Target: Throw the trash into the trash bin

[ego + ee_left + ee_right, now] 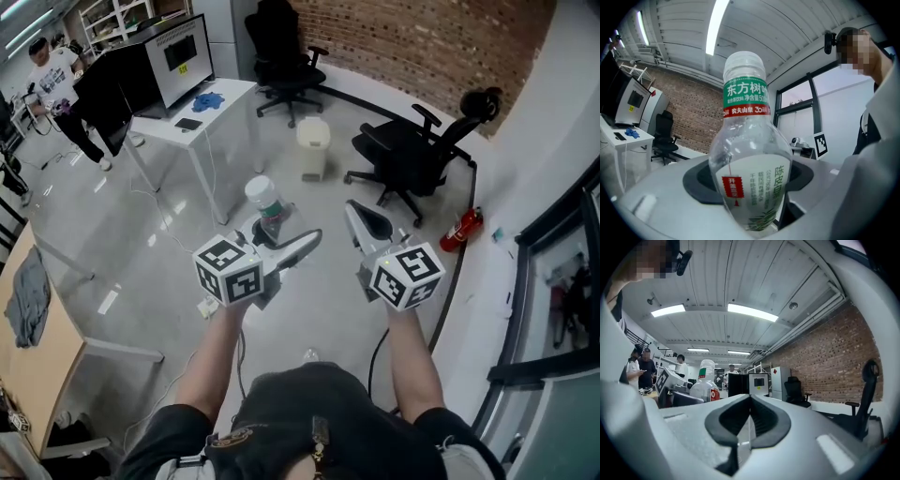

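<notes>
My left gripper [278,234] is shut on a clear plastic bottle [266,205] with a white cap and a green label. In the left gripper view the bottle [747,154] stands upright between the dark pads [701,180], filling the middle. My right gripper [356,214] is held beside it to the right, shut, with nothing in it; in the right gripper view its pads [726,420] meet and the bottle [705,380] shows to the left. A cream trash bin [313,145] stands on the floor ahead, past both grippers.
A white desk [230,98] stands left of the bin. Two black office chairs [412,155] [286,61] flank the bin. A red fire extinguisher [461,229] lies by the right wall. A person [58,89] stands far left. A wooden table [37,347] lies at the near left.
</notes>
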### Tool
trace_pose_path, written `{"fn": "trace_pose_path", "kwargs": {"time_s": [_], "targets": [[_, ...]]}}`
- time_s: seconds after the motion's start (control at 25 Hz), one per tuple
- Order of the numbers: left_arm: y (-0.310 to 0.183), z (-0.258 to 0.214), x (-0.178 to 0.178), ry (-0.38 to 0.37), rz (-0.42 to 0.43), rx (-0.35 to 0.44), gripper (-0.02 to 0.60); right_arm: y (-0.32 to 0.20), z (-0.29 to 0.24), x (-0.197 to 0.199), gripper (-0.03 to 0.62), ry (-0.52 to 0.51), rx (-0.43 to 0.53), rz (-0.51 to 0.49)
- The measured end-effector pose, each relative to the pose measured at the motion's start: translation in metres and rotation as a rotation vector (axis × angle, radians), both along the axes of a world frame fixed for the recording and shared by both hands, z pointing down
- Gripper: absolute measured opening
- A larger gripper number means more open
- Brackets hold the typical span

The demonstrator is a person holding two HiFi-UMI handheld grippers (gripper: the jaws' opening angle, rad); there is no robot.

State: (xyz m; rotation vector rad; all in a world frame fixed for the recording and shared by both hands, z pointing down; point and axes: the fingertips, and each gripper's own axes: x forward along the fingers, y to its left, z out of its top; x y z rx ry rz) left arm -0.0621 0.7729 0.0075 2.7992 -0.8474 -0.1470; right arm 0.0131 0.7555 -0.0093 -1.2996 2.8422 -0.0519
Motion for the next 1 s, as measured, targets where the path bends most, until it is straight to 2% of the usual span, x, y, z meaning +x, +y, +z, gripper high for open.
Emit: {"fn": "trace_pose_path", "kwargs": {"time_s": [0.24,0.48,0.68,1.0], "targets": [[-0.056,0.007,0.020,0.002,-0.032,-0.008,0.331,-0.058,0.005,0.025,0.003,-0.001,-0.007,-0.020],[-0.112,0.022,0.040,-0.005,-0.021,-0.032,0.331,-0.110,0.022,0.044,0.003,0.003,-0.033,-0.017],[-0.178,0.028,0.054,-0.012,0.001,-0.027,0.331,-0.172,0.036,0.057,0.003,0.004,-0.051,0.000],[-0.305,0.043,0.062,-0.018,0.049,-0.065,0.331,-0.297,0.042,0.054,0.003,0.017,-0.076,0.020]]}}
